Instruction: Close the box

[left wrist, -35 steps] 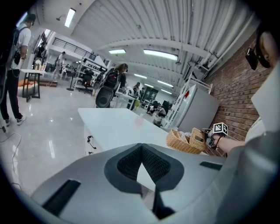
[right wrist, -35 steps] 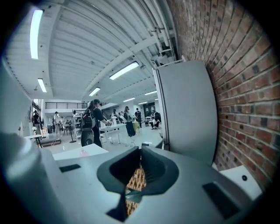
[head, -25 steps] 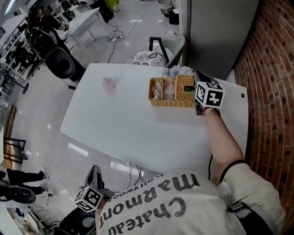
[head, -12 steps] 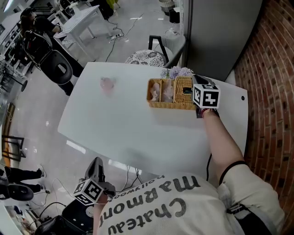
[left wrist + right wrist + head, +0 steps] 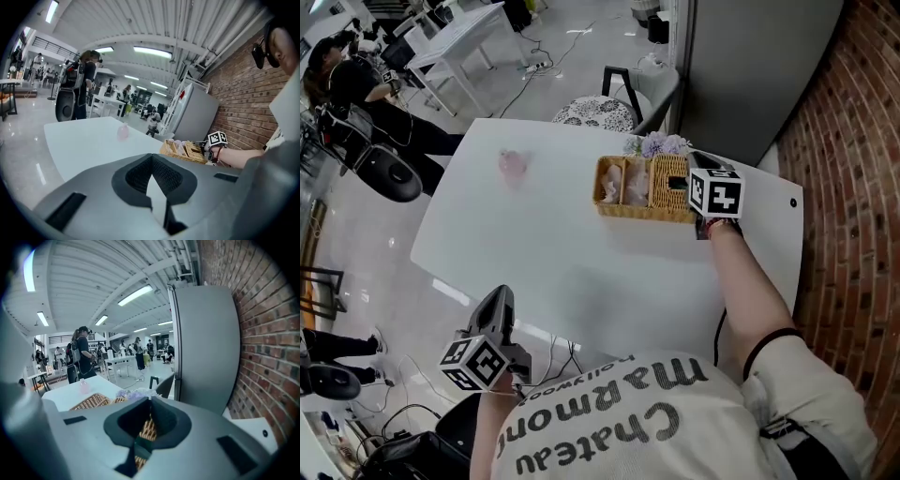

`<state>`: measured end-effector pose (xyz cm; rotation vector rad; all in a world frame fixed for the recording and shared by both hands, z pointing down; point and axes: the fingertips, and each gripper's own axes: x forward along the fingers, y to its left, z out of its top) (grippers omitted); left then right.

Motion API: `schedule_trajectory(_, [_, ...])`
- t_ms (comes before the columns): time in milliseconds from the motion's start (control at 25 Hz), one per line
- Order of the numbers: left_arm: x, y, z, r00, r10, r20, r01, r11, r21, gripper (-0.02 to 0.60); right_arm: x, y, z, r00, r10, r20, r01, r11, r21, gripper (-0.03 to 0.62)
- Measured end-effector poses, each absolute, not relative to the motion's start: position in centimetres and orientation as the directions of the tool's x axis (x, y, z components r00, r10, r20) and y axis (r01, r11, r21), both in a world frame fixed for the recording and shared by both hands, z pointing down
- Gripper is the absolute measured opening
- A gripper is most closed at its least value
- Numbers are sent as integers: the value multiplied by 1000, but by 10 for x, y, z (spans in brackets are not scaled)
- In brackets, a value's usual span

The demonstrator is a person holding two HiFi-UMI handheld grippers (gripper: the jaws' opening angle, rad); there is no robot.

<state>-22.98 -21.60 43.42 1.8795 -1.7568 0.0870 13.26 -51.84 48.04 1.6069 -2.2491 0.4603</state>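
A wicker box (image 5: 623,187) stands at the far right of the white table (image 5: 553,244). Its left compartments are uncovered and show pale contents. A woven lid (image 5: 667,180) lies over its right part. My right gripper (image 5: 682,184) reaches over that right end, its jaws nearly together on the lid's weave (image 5: 148,427). The right gripper (image 5: 143,439) shows wicker in the narrow gap. My left gripper (image 5: 499,305) hangs off the table's near edge, far from the box (image 5: 185,150). The left gripper (image 5: 155,187) is shut and holds nothing.
A small pink bottle (image 5: 514,164) stands on the table's far left. Purple flowers (image 5: 656,144) lie behind the box. A chair (image 5: 633,98) and a grey fridge (image 5: 750,66) stand beyond the table, a brick wall (image 5: 853,187) at right. People stand further back.
My left gripper has risen toward the table's near edge. The right gripper has stayed at the box's right end; the view has shifted slightly.
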Motion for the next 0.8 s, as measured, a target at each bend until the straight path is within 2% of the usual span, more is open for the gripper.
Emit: schedule_trajectory(800, [-219, -215, 434, 161, -899, 407, -914, 20, 404, 0, 132, -520, 487, -286, -830, 479, -952, 302, -46, 20])
